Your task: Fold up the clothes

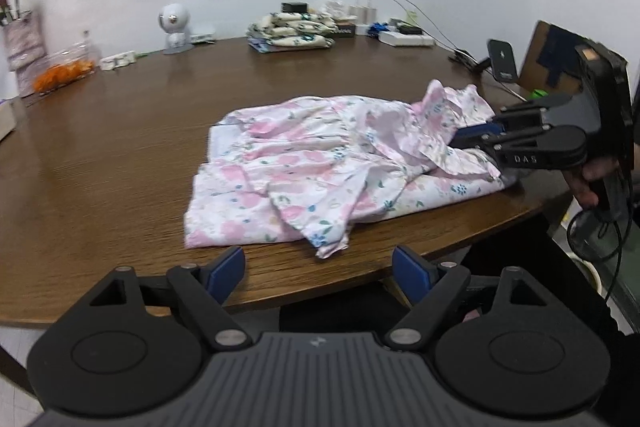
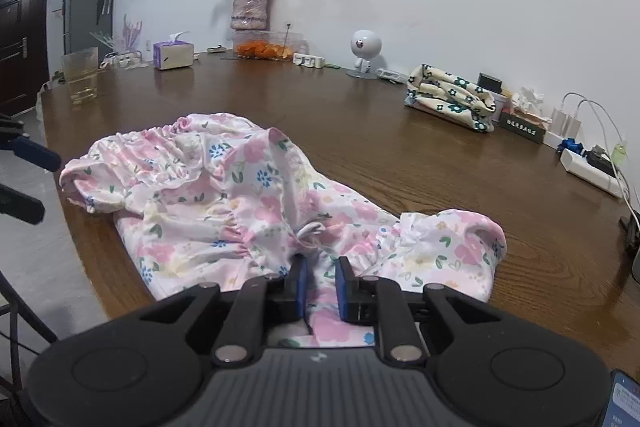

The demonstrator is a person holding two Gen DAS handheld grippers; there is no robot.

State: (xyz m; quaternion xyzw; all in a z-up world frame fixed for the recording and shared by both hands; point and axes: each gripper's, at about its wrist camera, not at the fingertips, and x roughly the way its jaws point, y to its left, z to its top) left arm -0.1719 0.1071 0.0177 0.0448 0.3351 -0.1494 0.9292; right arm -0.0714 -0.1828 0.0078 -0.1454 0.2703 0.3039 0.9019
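Note:
A pink floral garment (image 1: 320,163) lies crumpled on the brown round table (image 1: 120,131), near its front edge. My right gripper (image 1: 460,143) reaches in from the right and is shut on a raised fold of the cloth; in the right wrist view the garment (image 2: 248,195) runs between its blue pads (image 2: 301,279), with the right gripper (image 2: 321,267) pinching it. My left gripper (image 1: 318,259) hovers open just off the table edge, short of the garment's near hem, holding nothing. The left gripper (image 2: 36,179) also shows at the left edge of the right wrist view.
A folded cream floral stack (image 1: 292,31) sits at the far side. Along the back stand a white round figure (image 1: 174,27), a box of orange pieces (image 1: 64,71), a vase of flowers (image 2: 248,7), a tissue box (image 2: 173,55), a glass (image 2: 82,75) and a power strip with cables (image 2: 592,171). A phone stand (image 1: 502,61) is on the right.

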